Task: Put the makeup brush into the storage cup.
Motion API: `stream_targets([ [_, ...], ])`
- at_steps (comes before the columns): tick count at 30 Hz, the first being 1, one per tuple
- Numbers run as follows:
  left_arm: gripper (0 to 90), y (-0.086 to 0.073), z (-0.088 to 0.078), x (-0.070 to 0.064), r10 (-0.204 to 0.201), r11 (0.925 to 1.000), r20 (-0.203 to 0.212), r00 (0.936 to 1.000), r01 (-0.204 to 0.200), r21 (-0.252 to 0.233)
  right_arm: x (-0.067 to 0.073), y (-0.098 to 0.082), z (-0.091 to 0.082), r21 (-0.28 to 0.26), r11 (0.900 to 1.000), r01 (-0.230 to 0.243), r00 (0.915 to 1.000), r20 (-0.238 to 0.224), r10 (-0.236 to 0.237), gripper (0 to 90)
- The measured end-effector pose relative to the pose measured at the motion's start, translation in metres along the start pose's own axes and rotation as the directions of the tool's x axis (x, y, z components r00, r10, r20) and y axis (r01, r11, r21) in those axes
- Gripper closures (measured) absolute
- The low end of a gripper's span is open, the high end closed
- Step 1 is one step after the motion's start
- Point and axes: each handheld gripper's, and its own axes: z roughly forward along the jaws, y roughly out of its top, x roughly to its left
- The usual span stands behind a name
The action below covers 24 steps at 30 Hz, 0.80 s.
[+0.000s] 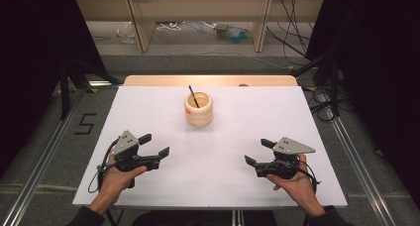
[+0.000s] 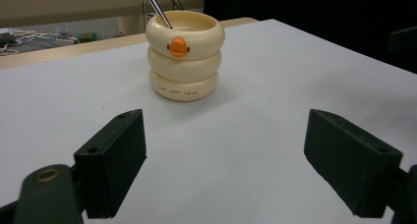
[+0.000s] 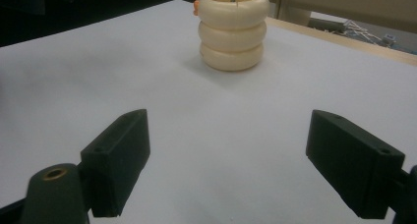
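Note:
A cream holder (image 1: 199, 108) shaped like three stacked rings stands upright at the far middle of the white table (image 1: 148, 107). A thin black-handled brush (image 1: 192, 95) leans inside it. The left gripper view shows the holder (image 2: 184, 57) with an orange beak-like knob (image 2: 178, 47) on its top ring and the brush (image 2: 158, 8) sticking out. The right gripper view shows the holder (image 3: 233, 28) from its other side. My left gripper (image 1: 154, 144) rests open at the near left, well short of the holder. My right gripper (image 1: 259, 151) sits open at the near right, jaws empty.
Past the table's wooden far edge (image 1: 208, 80) lies the floor with a wooden frame (image 1: 143, 23), cables and some litter. Metal rails (image 1: 44, 156) run along both sides of the table. A marked "5" (image 1: 84, 123) is on the floor at left.

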Motion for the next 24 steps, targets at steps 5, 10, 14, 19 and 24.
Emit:
stream_targets([
  [5,15.9,-0.0029,-0.0014,-0.0032,0.002,0.9999,0.003,1.0,-0.002,-0.011,-0.0003,0.0003,-0.0011,-0.002,1.0,0.002,0.9999,0.017,-0.002,17.8],
  [10,15.8,-0.007,-0.0039,-0.0047,0.01,0.9999,0.005,0.9999,-0.01,-0.014,-0.0016,0.0009,-0.0027,-0.009,1.0,-0.001,0.9999,0.017,0.001,17.2],
  [14,15.8,-0.0076,-0.007,-0.0047,0.005,0.9994,-0.003,1.0,-0.005,-0.035,-0.0018,0.001,-0.0033,-0.008,1.0,-0.013,0.9999,0.002,0.014,16.2],
  [19,15.6,-0.0102,-0.0085,-0.0064,-0.005,0.9992,0.0,1.0,0.005,-0.039,-0.0017,0.0014,-0.0038,-0.033,0.999,-0.018,0.9998,0.005,0.019,15.9],
  [24,15.6,-0.0099,-0.0097,-0.0069,0.004,0.9985,0.001,1.0,-0.004,-0.054,-0.0017,0.0019,-0.0043,-0.025,0.999,-0.021,0.9998,-0.004,0.021,15.9],
])
